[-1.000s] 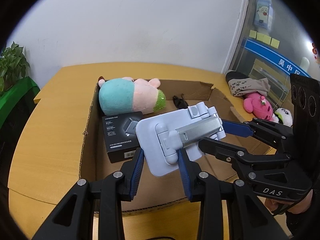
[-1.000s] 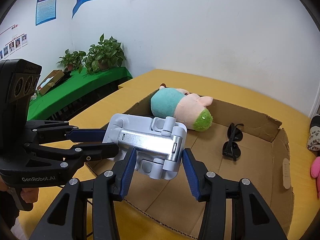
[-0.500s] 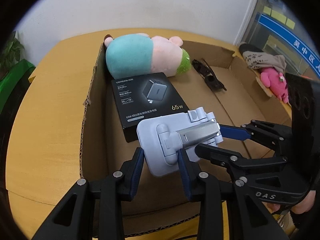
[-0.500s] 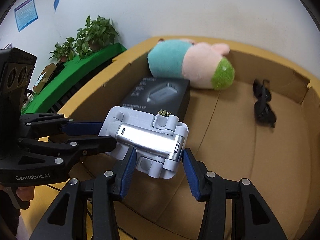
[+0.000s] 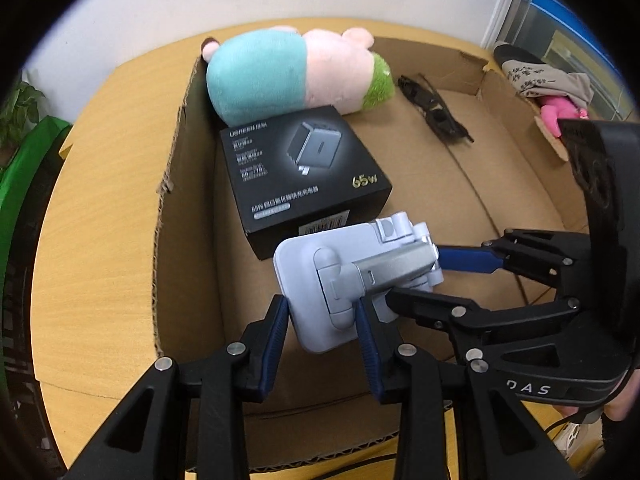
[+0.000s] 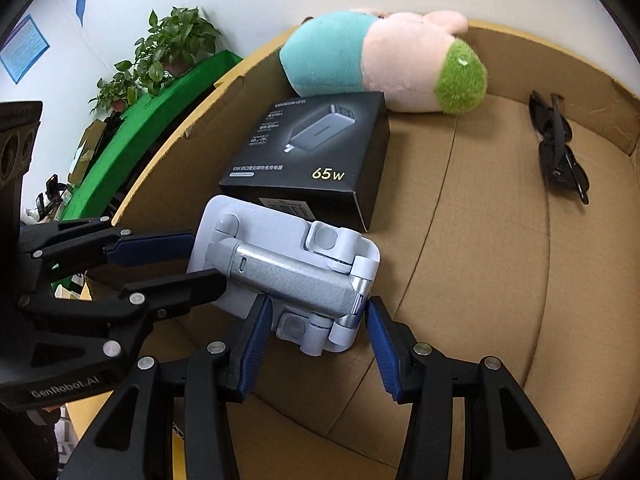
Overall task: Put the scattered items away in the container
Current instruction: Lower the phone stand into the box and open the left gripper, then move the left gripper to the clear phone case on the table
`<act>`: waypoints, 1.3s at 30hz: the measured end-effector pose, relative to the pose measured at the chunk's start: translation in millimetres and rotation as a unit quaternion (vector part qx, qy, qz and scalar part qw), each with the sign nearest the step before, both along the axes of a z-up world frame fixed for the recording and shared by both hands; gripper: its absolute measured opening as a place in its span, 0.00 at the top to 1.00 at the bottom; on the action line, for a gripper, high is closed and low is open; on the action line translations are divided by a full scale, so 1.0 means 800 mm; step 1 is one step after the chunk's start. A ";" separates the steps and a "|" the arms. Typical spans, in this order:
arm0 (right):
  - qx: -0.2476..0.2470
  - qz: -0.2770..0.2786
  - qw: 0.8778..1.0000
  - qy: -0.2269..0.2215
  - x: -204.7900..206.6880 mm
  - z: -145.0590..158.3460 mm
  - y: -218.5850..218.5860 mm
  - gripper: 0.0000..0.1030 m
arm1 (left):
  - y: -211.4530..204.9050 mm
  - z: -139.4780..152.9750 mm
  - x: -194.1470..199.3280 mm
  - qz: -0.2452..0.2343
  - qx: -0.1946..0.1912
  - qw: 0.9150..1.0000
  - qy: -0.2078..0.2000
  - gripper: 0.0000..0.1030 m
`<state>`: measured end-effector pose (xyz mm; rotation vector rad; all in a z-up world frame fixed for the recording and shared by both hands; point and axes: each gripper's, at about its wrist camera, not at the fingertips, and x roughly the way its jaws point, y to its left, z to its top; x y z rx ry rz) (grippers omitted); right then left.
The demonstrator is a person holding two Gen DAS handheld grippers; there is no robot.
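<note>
A white and grey folding phone stand (image 5: 352,276) (image 6: 296,268) hangs low over the floor of the open cardboard box (image 5: 176,160) (image 6: 600,80), just in front of a black charger box (image 5: 304,168) (image 6: 316,152). My left gripper (image 5: 322,316) (image 6: 208,262) is shut on one end of the stand. At the other end, my right gripper (image 6: 316,316) (image 5: 424,280) is shut on its hinged part. Whether the stand touches the cardboard is hidden.
Inside the box lie a teal, pink and green plush toy (image 5: 288,72) (image 6: 380,60) at the far wall and black sunglasses (image 5: 436,112) (image 6: 560,148) to the right. A pink plush (image 5: 556,116) and grey cloth (image 5: 544,80) lie outside on the yellow table (image 5: 100,220). Potted plants (image 6: 160,52) stand far left.
Both grippers have sunk into the box with the stand and tipped downward. The charger box and plush now look nearer. Both grips on the stand are unchanged.
</note>
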<state>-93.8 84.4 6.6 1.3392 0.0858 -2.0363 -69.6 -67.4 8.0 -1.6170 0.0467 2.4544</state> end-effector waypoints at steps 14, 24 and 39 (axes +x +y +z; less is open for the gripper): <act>0.041 -0.040 0.987 0.148 0.060 0.087 0.048 0.00 | 0.008 0.105 0.093 0.052 0.017 0.981 0.184 0.38; 0.040 -0.043 0.967 0.246 0.156 0.167 0.102 0.01 | 0.087 0.189 0.202 0.035 0.011 0.949 0.314 0.23; 0.025 -0.074 0.956 0.282 0.238 0.207 0.172 0.01 | 0.141 0.210 0.272 0.021 0.022 0.942 0.333 0.23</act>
